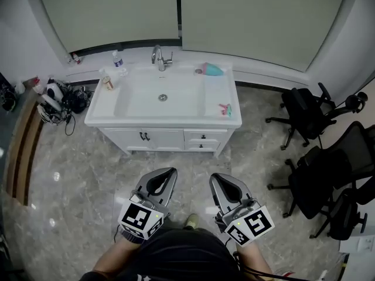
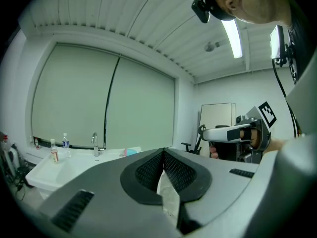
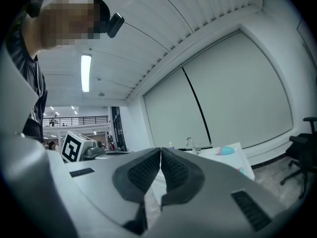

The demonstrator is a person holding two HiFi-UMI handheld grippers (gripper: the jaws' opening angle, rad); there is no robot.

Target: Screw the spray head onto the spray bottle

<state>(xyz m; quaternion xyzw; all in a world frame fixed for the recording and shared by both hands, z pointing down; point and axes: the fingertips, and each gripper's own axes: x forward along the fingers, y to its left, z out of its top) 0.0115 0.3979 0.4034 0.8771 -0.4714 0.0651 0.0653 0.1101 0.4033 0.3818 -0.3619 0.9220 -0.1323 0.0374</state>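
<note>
- Head view: the left gripper [image 1: 170, 171] and the right gripper [image 1: 215, 177] are held low in front of the person, both pointing toward the white sink unit [image 1: 99, 115], which stands well apart from them across the floor. On its left ledge a small bottle [image 1: 108, 83] stands upright, ahead and to the left, so nearer the left gripper. A pink-and-teal piece [image 1: 225, 109] lies on the right ledge, nearer the right gripper, and a teal item [image 1: 212, 69] lies on its side at the back right. Judging by the task, these are likely the bottle and the head, though at this size it cannot be told which is which.
- Left gripper view: its jaws are pressed together with nothing between them. The small bottle [image 2: 53, 151] shows far off to the left of the jaw line, short of the tap [image 2: 95, 144].
- Right gripper view: its jaws also meet, empty. The tap [image 3: 189, 144] and the teal item [image 3: 227, 150] sit ahead and slightly right of the tips.
</note>
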